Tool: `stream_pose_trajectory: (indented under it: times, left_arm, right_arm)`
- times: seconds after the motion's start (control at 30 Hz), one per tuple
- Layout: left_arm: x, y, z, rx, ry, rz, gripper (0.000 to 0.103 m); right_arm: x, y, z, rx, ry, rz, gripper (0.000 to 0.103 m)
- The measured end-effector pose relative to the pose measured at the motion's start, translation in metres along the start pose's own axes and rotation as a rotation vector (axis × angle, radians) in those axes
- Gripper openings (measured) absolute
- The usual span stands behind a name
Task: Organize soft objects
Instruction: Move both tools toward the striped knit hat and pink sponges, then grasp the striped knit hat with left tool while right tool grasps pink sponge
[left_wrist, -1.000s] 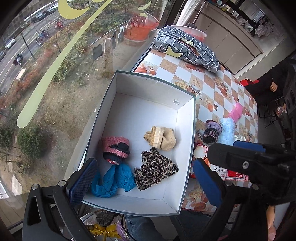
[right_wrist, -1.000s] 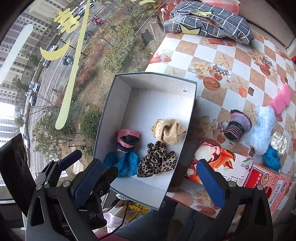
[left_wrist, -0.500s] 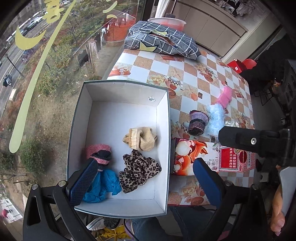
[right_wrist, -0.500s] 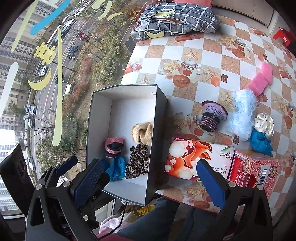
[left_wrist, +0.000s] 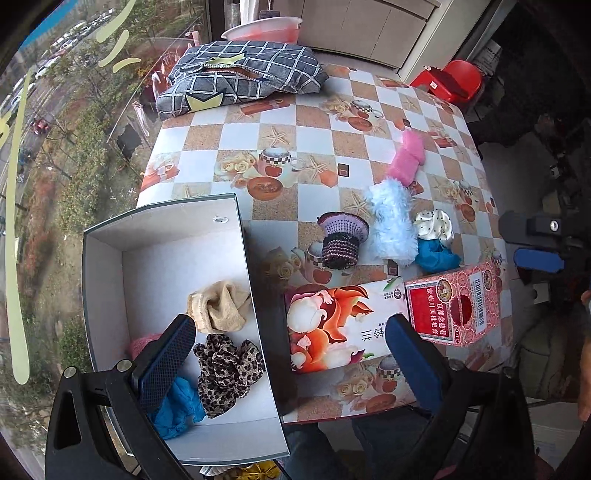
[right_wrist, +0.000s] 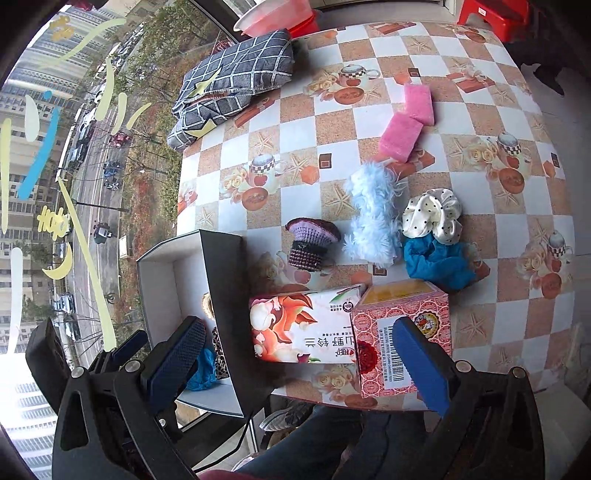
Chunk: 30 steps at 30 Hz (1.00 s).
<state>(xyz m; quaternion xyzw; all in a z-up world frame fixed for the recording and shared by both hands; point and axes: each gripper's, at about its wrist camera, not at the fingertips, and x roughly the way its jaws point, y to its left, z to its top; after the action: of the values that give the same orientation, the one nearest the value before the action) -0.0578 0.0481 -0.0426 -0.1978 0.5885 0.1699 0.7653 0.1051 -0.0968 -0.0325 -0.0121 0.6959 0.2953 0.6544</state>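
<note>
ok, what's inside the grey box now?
Grey box with white inside: tan sock, leopard-print scrunchie, blue scrunchie, pink knit item. The left tool's finger covers most of the pink item.

A high-rise flat, a home. The table (left_wrist: 354, 110) wears a checked teacup-print oilcloth beside a big window (right_wrist: 74, 166) overlooking streets and towers, with a cushion (left_wrist: 240, 74), cupboards (left_wrist: 369, 22) and red stool (left_wrist: 454, 79) behind.
</note>
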Motion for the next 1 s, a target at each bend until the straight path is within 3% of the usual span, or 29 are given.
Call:
stream_pose_trajectory:
  times: [0.4,0.67,1.0]
  left_arm:
    - [0.075,-0.057,0.058,0.102,0.117,0.046,0.103]
    - [0.125,-0.065,0.078,0.120,0.201,0.109,0.103]
    - [0.172,-0.062,0.093,0.091,0.291,0.123,0.103]
  right_arm:
    - [-0.003,-0.098,0.037,0.176,0.008,-0.039,0.102]
    - [0.032,-0.120,0.076,0.212,0.085,-0.028,0.102]
    - [0.096,-0.128,0.145,0.341,0.164,0.001,0.102]
